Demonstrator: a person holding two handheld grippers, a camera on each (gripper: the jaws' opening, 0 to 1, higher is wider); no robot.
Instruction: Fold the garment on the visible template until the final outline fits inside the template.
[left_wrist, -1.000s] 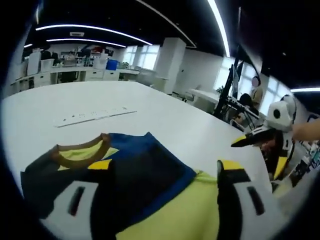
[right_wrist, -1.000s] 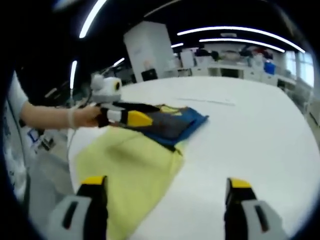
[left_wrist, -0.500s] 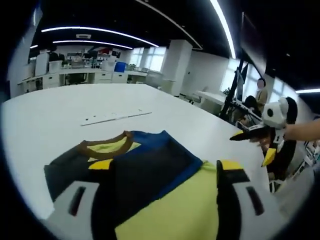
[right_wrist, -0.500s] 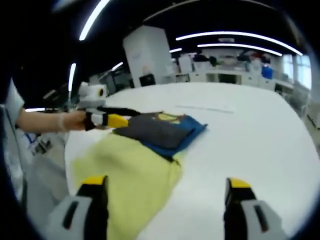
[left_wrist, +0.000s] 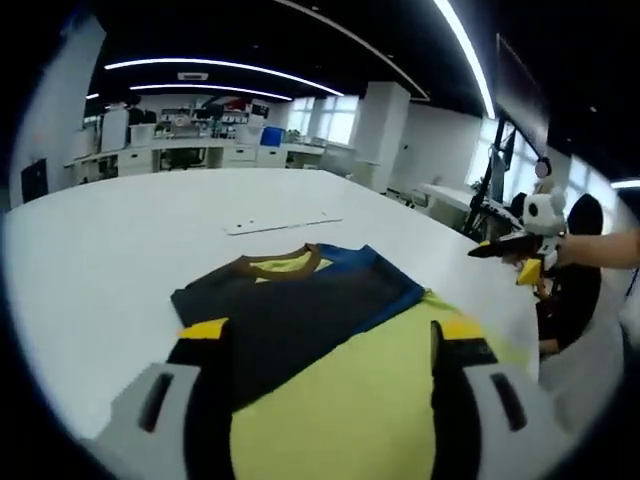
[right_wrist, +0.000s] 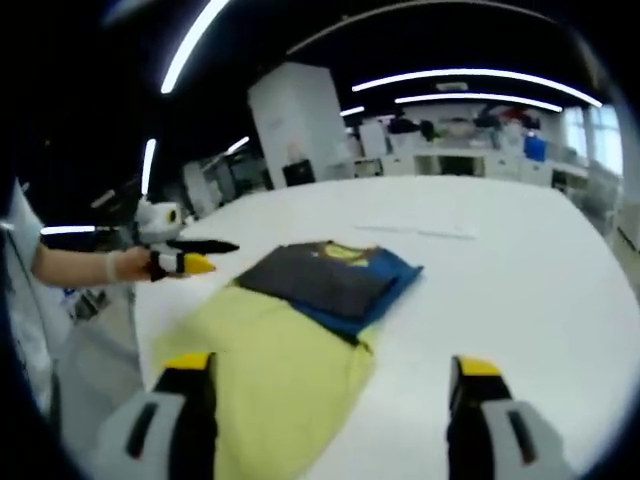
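- Now both my claws are off the cloth: a second ago the left gripper (right_wrist: 190, 265) sat right at the dark upper part of the garment, and it has since drawn back to the near-left table edge, well apart from the fabric.
- From the right gripper view I see that left claw side-on; its yellow-tipped jaws look close together with nothing between them, though I cannot tell for certain at this size.
- My left claw's own jaws (left_wrist: 325, 345) stand wide apart in the left gripper view, which argues against that narrow look, so I leave its state undecided.
- My right gripper (right_wrist: 330, 375) is wide open and empty, hovering over the near edge of the cloth; in the left gripper view it hangs far off to the right, beyond the table edge (left_wrist: 520, 250).
- Ahead of both claws lies the yellow-and-navy short-sleeved shirt with a brown collar (left_wrist: 300, 310), flat on the white tabletop (left_wrist: 120, 230); its dark upper part is doubled over, the pale yellow lower part spreads toward me.
- My judgement: one fold is laid and released, and the long yellow tail still needs bringing up before the outline is compact.
- Beyond the collar lies a thin pale strip (left_wrist: 283, 221); I cannot make out a template outline.
- Containers: none on the table; the blue bin (left_wrist: 272, 135) and white boxes on the far counters are too small to see into.
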